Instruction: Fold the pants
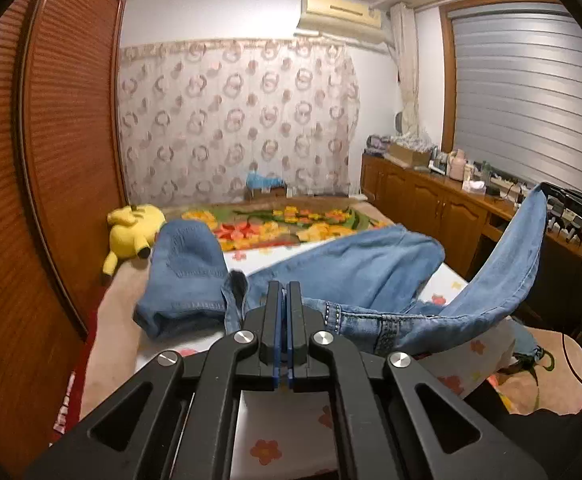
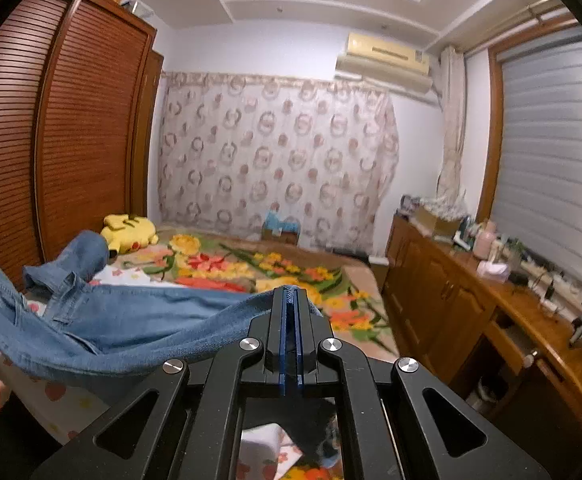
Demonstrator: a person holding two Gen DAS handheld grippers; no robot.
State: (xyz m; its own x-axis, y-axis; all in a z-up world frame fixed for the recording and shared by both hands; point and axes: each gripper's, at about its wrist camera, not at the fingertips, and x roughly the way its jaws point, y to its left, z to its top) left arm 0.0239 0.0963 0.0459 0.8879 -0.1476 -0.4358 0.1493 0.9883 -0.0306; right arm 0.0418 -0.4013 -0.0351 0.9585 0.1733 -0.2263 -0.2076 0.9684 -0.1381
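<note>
Blue denim pants (image 1: pixel 355 268) lie crumpled across the flowered bed sheet (image 1: pixel 275 420). My left gripper (image 1: pixel 284 286) is shut, its tips pinching the denim near the studded waistband. My right gripper (image 2: pixel 289 292) is shut on a denim edge and holds it above the bed; the pants (image 2: pixel 123 320) stretch from it down and to the left. In the left wrist view that lifted part rises at the right, up to the right gripper (image 1: pixel 551 200). One leg end (image 1: pixel 187 276) lies bunched at the left.
A yellow plush toy (image 1: pixel 131 236) lies at the bed's far left by the brown slatted wardrobe (image 1: pixel 59 160). A flowered blanket (image 1: pixel 283 224) covers the far bed. A wooden sideboard (image 2: pixel 471 312) with clutter runs along the right wall under the window.
</note>
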